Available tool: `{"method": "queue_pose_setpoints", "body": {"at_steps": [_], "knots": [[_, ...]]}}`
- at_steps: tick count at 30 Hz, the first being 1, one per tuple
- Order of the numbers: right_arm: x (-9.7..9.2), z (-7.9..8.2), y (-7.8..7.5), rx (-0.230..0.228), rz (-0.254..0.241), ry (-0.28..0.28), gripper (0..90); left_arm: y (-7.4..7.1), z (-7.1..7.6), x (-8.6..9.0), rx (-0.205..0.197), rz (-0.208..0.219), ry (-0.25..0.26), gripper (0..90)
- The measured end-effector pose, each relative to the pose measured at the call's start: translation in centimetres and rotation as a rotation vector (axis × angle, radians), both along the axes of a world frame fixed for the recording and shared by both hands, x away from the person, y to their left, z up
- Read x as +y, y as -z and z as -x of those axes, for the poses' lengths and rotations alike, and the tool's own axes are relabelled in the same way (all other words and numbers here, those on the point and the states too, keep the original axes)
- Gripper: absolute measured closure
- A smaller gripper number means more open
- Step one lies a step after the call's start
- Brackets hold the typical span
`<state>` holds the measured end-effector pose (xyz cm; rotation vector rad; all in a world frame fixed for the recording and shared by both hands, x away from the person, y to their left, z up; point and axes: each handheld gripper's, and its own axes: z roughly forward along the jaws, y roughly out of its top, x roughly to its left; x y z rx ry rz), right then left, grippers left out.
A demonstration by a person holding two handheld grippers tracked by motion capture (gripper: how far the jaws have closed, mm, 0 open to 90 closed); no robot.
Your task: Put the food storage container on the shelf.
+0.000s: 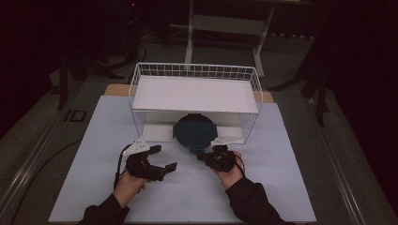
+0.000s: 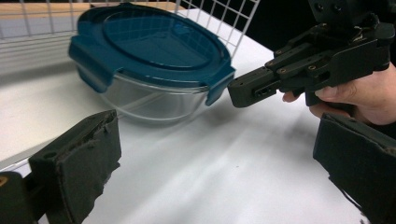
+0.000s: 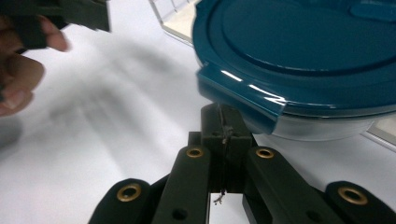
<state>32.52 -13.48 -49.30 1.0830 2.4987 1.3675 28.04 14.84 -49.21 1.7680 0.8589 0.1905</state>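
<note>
dim room, white bench (image 1: 281, 187). i judge the round clear container with teal clip lid (image 2: 149, 60) heavy, slick, breakable; grip a lid tab. left gripper (image 2: 210, 158) spread, right gripper (image 3: 225, 123) pressed together, empty.

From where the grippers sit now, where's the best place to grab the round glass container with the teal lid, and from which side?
Probably by the lid's latch tab facing the person, approached level from the near side. The container sits partly under the wire shelf rack, so coming from above looks blocked. The shut right gripper would have to open first; the left gripper is already open.
</note>
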Motion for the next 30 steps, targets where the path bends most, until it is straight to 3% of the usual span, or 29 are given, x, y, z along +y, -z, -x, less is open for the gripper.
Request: {"method": "queue_pose_setpoints", "body": {"at_steps": [30], "knots": [[1.7, -4.5, 0.6, -0.030, 0.001, 0.103, 90.0, 0.6, 0.3, -0.7, -0.011, -0.012, 0.007, 1.3]]}}
